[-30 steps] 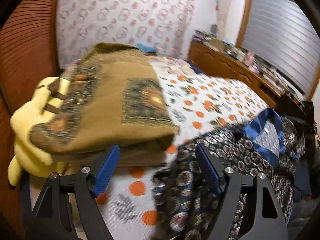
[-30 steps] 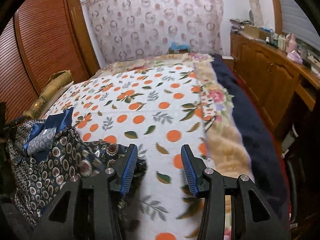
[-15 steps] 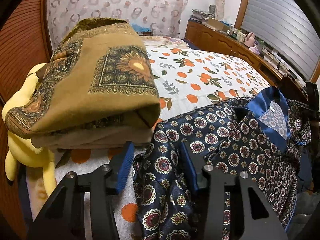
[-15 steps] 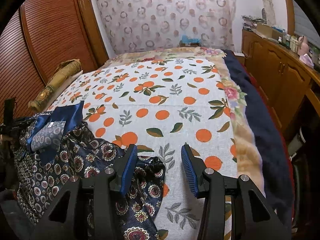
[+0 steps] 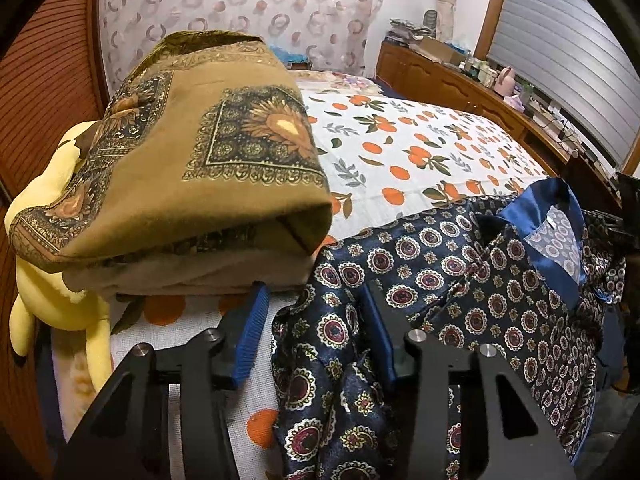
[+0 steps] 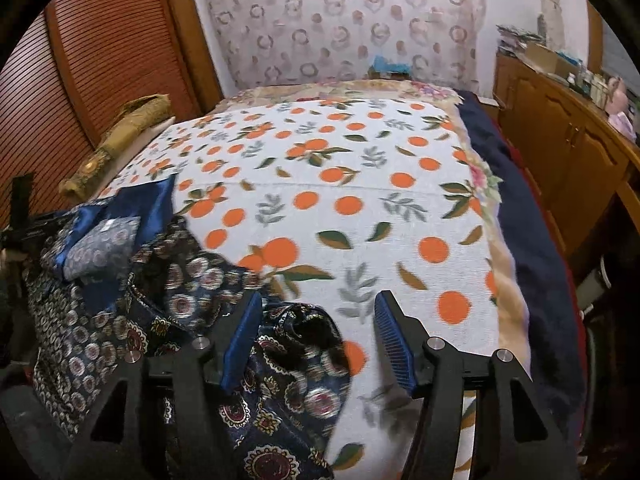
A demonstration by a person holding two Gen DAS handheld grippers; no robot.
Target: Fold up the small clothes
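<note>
The patterned navy shirt point(image 5: 472, 280) lies crumpled on the bed point(image 5: 400, 160), its blue collar point(image 5: 536, 216) far ahead and to the right of the left claw point(image 5: 316, 328). That claw has narrowed from a second ago and now straddles a ridge of shirt fabric; its pads look set against the cloth, though I cannot tell if they truly pinch it. Over on the other side, the right claw point(image 6: 320, 340) is opening, jaws well apart, with a bunched fold of the shirt point(image 6: 296, 344) beside its left pad and bare orange-print bedspread point(image 6: 360, 200) beyond. It has crept toward that fold, so a two-handed lift to spread the shirt looks close. Just ahead-left of the left claw sits a folded brown blanket point(image 5: 192, 168) over a yellow plush toy point(image 5: 52, 280).
</note>
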